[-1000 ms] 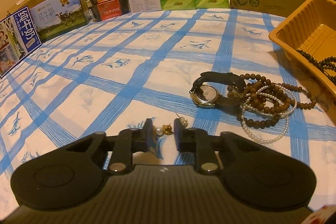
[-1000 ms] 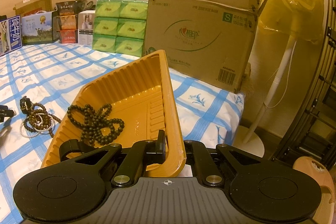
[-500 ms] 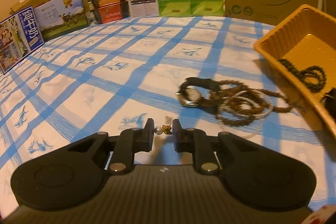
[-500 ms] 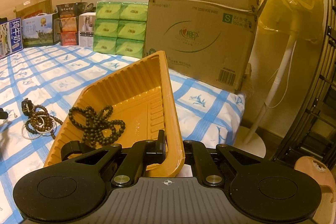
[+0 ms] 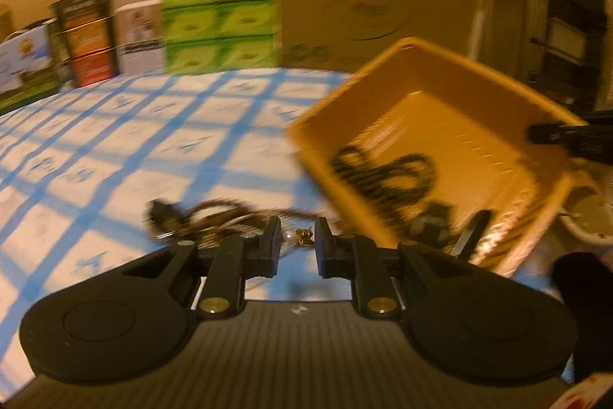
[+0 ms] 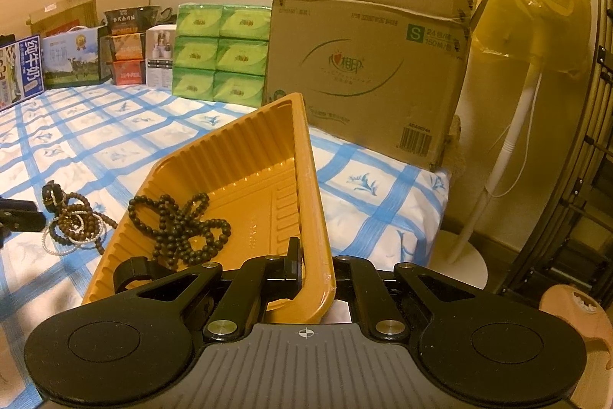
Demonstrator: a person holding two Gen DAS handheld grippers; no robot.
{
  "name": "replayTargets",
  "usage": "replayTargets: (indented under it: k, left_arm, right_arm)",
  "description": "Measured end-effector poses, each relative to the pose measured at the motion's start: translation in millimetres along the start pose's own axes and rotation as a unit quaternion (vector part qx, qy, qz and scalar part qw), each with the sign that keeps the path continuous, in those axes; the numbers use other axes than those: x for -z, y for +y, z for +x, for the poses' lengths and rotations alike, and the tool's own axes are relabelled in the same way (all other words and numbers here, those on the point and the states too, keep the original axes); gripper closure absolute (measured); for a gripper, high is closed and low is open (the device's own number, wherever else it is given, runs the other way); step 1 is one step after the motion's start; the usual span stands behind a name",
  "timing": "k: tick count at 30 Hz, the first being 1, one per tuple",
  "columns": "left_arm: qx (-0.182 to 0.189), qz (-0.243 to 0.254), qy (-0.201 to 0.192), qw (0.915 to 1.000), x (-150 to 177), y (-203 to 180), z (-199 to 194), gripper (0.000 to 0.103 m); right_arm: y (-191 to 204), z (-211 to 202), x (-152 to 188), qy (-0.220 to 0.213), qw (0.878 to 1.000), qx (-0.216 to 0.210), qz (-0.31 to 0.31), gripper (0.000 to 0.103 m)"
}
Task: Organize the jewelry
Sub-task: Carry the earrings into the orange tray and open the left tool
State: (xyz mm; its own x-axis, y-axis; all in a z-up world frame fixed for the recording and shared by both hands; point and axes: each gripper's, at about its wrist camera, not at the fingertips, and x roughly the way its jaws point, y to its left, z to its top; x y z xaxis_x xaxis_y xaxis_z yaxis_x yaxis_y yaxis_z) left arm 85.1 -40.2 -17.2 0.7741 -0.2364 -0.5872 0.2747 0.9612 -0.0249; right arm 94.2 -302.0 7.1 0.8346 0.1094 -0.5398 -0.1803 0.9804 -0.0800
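- Blue-checked bedding is spread beneath everything.
- A pearl earring is pinched between the narrowly parted jaws of the left gripper, just short of the yellow tray.
- The tray's near rim is clamped by the closed right gripper.
- Dark beads are seen lying inside the tray.

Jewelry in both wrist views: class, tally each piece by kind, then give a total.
Watch: 1
Dark bead string, in the tray: 1
Brown bead tangle: 1
Pearl string: 1
Earring, in the left gripper: 1
Total: 5
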Motion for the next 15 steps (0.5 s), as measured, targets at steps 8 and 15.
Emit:
replayTargets:
  k: [8, 15]
  left_arm:
    - [0.066, 0.019, -0.005, 0.9976, -7, -49, 4, 0.087]
    - [0.082, 0.033, 0.007, 0.9961, 0, -63, 8, 0.087]
  right_arm:
    - [0, 0, 0, 0.0, 1.0, -0.001, 0.003, 0.097]
    - [0, 0, 0, 0.0, 1.0, -0.001, 0.003, 0.097]
